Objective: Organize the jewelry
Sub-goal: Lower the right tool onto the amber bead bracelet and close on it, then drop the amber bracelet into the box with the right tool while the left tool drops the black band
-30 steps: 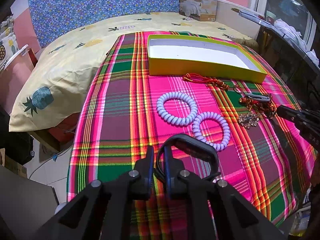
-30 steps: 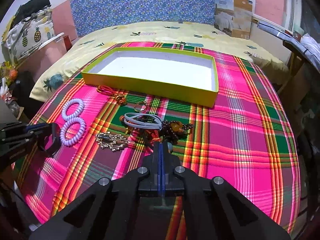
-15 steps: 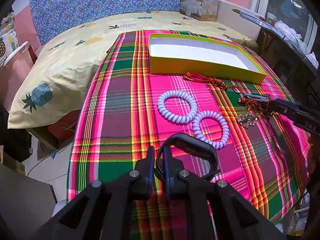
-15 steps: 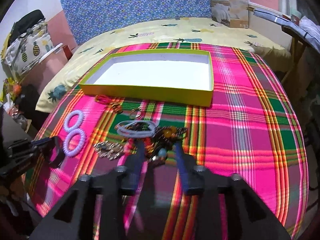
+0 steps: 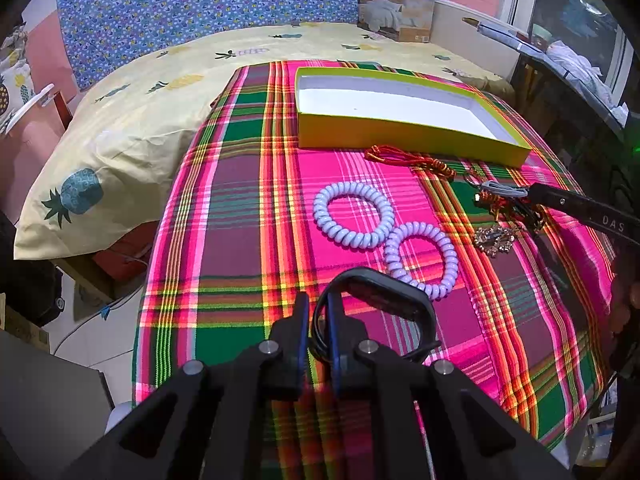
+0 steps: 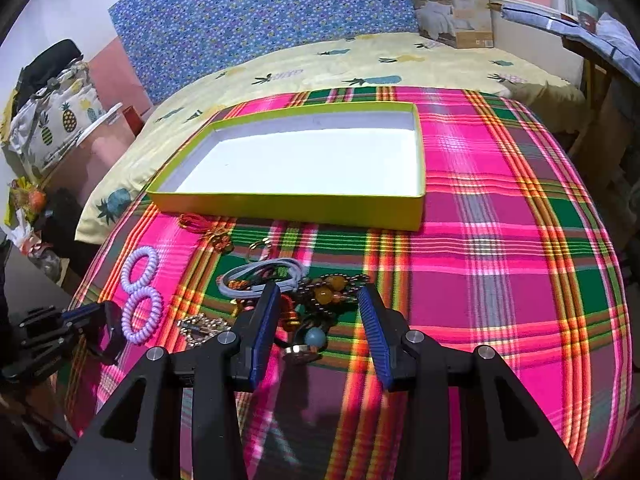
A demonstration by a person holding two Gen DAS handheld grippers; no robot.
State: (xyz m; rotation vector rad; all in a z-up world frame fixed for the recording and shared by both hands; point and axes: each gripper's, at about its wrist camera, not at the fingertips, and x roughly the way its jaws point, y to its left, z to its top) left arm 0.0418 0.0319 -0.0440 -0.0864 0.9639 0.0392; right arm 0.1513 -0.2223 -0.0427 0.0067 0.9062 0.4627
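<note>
My left gripper (image 5: 318,304) is shut on a black band (image 5: 384,292), held low over the near part of the plaid cloth. Just beyond it lie two lilac spiral hair ties (image 5: 352,216) (image 5: 420,260). My right gripper (image 6: 319,292) is open, its blue pads (image 6: 264,320) on either side of a heap of beaded jewelry (image 6: 332,288) without pressing on it. A grey-white band (image 6: 260,276) lies at the heap's far side, and a gold sparkly piece (image 6: 200,326) to its left. A red cord bracelet (image 6: 196,222) rests by the empty yellow-green box (image 6: 280,204).
The plaid cloth (image 6: 500,260) covers a raised surface on a bed with a pineapple sheet (image 5: 140,120). A cardboard package (image 5: 396,4) stands at the back. The cloth drops off at the left to the floor (image 5: 80,312). Dark furniture (image 5: 580,92) crowds the right side.
My right gripper has gone from shut to open and moved forward, so its fingers now flank the bead heap. The left gripper and its black band have stayed put.
</note>
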